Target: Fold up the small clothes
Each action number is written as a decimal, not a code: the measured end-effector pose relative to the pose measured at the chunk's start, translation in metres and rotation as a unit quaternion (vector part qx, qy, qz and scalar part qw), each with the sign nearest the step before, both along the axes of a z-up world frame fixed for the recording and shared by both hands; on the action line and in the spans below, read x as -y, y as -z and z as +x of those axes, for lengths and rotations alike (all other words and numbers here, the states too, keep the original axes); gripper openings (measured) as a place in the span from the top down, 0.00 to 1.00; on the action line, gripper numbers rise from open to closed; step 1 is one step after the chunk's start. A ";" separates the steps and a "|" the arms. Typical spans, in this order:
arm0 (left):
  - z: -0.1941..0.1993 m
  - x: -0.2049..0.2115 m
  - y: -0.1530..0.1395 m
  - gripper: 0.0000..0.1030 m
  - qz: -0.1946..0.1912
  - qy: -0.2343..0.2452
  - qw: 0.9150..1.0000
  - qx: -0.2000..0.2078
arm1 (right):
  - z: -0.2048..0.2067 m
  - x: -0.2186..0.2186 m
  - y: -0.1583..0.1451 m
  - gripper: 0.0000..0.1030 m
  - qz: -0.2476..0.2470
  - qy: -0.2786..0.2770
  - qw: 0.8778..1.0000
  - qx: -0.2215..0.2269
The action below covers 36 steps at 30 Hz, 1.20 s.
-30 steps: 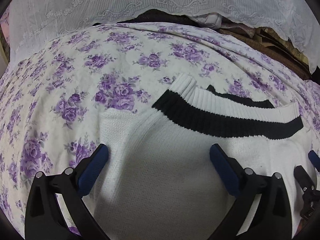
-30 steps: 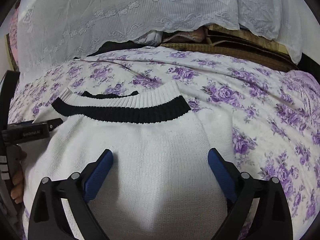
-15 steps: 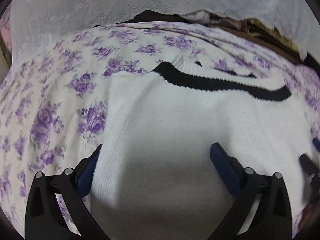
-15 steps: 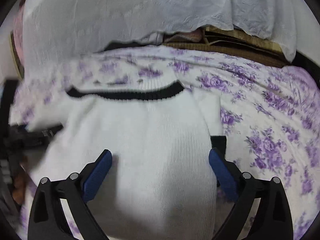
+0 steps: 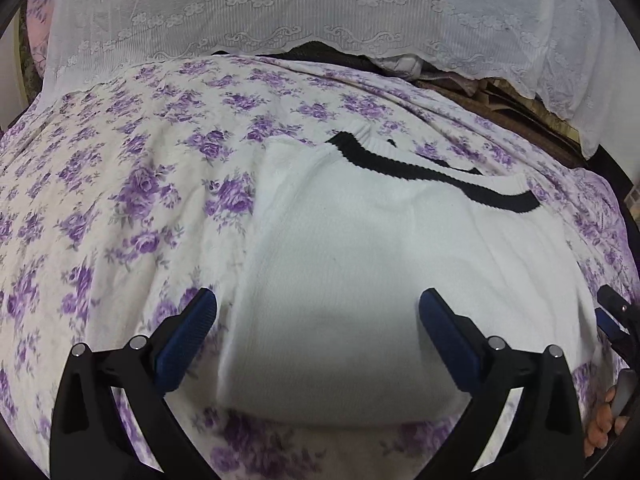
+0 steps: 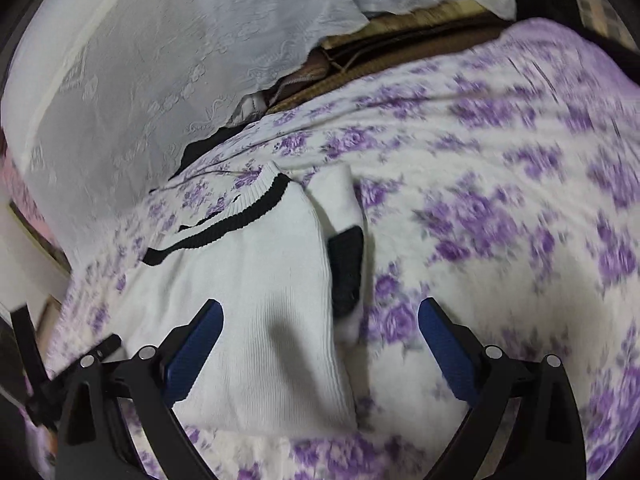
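Mostly folded, I judge: the white sweater (image 5: 360, 280) lies doubled on the floral bedspread (image 5: 100, 208), black-trimmed hem up, with one black cuff (image 6: 346, 268) poking out at its right edge, untucked. My left gripper (image 5: 318, 328) and right gripper (image 6: 320, 332) both gape, holding nothing. No containers visible.

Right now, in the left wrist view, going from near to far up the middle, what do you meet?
Open left gripper → folded white knit sweater → its black neckline band → purple floral bedsheet → white lace cloth draped across the back.
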<state>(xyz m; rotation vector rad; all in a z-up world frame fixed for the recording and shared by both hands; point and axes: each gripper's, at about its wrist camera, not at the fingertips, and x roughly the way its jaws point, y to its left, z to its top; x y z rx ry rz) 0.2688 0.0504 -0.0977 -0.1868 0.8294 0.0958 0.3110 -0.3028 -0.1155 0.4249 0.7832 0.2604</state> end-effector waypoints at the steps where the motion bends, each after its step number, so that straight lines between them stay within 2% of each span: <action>1: -0.005 0.002 -0.001 0.04 0.000 0.004 1.000 0.003 | -0.004 0.003 0.001 0.04 0.014 0.001 1.000 -0.004; 7: -0.026 0.014 -0.002 0.04 0.013 0.016 1.000 0.005 | -0.026 0.014 0.006 0.04 0.084 0.006 0.996 -0.018; 13: -0.039 -0.001 -0.001 0.04 -0.052 0.013 0.999 0.000 | -0.036 0.025 0.017 0.05 0.140 0.013 0.990 -0.033; 15: -0.042 -0.001 -0.001 0.04 -0.055 0.013 0.998 0.001 | -0.037 0.027 0.019 0.05 0.151 0.015 0.988 -0.034; 21: -0.039 0.011 0.006 0.04 -0.009 0.008 1.000 -0.014 | -0.054 0.029 0.021 0.14 0.209 0.003 0.977 -0.034; 27: -0.035 0.011 0.009 0.04 0.008 -0.001 1.000 -0.022 | -0.068 0.011 0.024 0.15 0.220 -0.030 0.973 -0.054; 33: -0.032 0.013 0.011 0.04 0.021 -0.007 0.999 -0.026 | -0.062 0.008 0.031 0.14 0.235 0.008 0.969 -0.073; 36: -0.031 0.015 0.012 0.04 0.028 -0.008 0.999 -0.028 | -0.046 -0.005 0.030 0.13 0.214 0.028 0.974 -0.072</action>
